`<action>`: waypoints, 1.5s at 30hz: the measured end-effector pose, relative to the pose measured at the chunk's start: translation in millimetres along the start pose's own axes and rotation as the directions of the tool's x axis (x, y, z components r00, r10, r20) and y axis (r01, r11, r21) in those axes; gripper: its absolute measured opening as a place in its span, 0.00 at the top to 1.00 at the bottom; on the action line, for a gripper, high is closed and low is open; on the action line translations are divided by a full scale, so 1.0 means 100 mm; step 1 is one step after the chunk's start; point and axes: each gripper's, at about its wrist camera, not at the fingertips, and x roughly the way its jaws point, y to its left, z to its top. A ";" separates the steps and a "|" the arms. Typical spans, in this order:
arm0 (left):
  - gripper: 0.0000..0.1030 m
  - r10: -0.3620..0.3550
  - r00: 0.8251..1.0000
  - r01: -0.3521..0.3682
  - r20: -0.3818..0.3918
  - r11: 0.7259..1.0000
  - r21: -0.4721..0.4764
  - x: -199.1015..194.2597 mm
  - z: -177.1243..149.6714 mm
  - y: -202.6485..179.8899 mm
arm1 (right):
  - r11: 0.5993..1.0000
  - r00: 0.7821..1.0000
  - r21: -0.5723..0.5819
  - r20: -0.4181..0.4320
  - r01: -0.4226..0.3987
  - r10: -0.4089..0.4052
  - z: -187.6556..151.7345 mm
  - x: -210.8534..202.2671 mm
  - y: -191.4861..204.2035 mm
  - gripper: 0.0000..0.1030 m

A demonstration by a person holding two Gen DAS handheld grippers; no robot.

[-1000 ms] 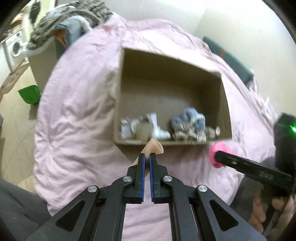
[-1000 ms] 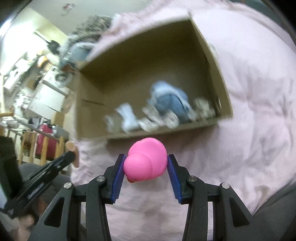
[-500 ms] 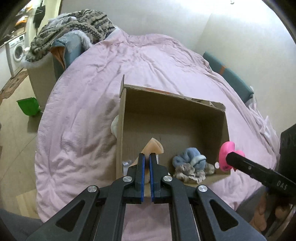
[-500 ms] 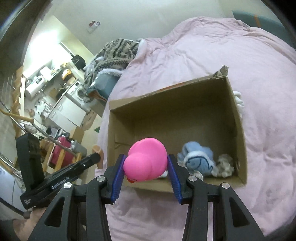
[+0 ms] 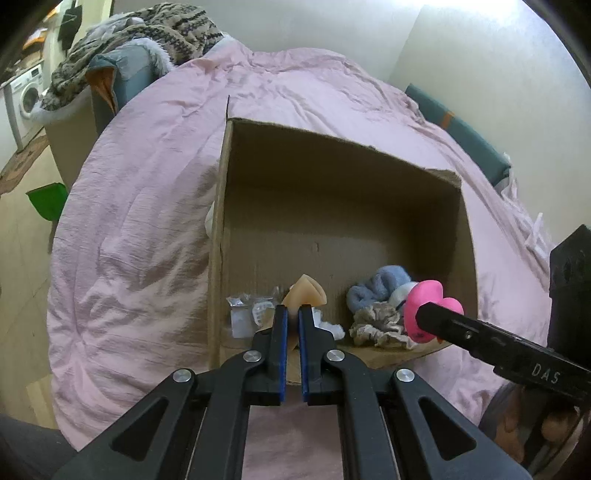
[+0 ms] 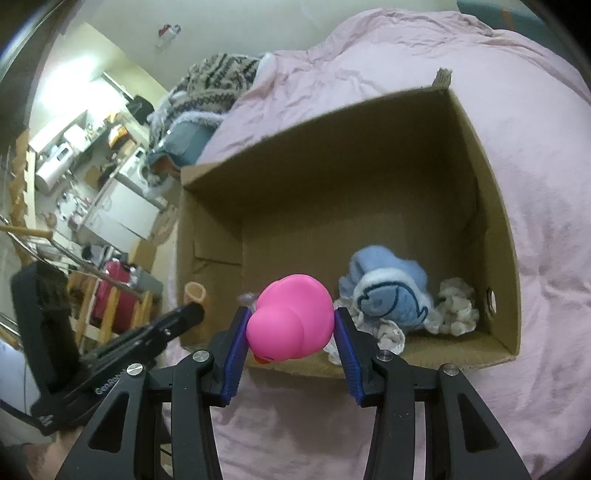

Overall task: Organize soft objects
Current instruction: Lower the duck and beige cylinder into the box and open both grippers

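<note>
An open cardboard box [image 5: 332, 206] [image 6: 495, 221] lies on a pink duvet. My left gripper [image 5: 290, 314] is shut on a small flat peach-coloured soft piece [image 5: 304, 295], held over the box's near left part. My right gripper [image 6: 291, 321] is shut on a pink rubber duck [image 6: 290, 326] [image 5: 428, 310] above the box's near edge. Inside the box lie a blue plush fish [image 6: 388, 295] [image 5: 376, 288], beige scrunchies [image 6: 454, 310] [image 5: 376, 328] and clear plastic packets [image 5: 247, 317].
The pink duvet [image 5: 147, 221] covers the bed around the box. A patterned knit blanket [image 5: 147, 29] is heaped on a chair at the back left. A green dustpan [image 5: 48, 203] lies on the floor at the left. A washing machine [image 5: 22, 96] stands far left.
Both grippers have moved forward with their loads, from in front of the box's near edge to above it. The box now looks larger and closer.
</note>
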 end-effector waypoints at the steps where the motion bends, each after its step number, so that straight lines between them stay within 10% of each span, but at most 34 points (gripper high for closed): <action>1: 0.95 0.005 1.000 -0.005 -0.003 1.000 0.000 0.01 -0.01 0.00 | 1.000 1.000 0.000 -0.008 -0.003 0.003 -0.01 0.01 0.00 0.54; 28: 0.94 0.017 0.999 -0.017 0.032 1.000 -0.010 -0.07 -0.06 0.04 | 0.993 0.997 -0.088 0.018 0.077 -0.075 -0.07 0.05 0.12 0.54; 34: 0.84 0.034 0.999 -0.035 0.037 0.999 0.018 -0.06 -0.05 -0.01 | 0.998 0.998 -0.045 -0.016 0.053 -0.053 -0.07 0.08 0.05 0.53; 39: 0.44 0.044 0.999 -0.045 0.026 0.999 0.016 -0.07 -0.07 -0.06 | 0.998 0.999 -0.044 0.003 0.035 -0.035 -0.06 0.03 0.07 0.43; 45: 0.41 0.030 0.997 -0.036 0.074 0.997 0.074 -0.21 -0.06 -0.17 | 1.000 0.998 -0.008 0.057 0.003 -0.003 -0.02 -0.12 0.00 0.27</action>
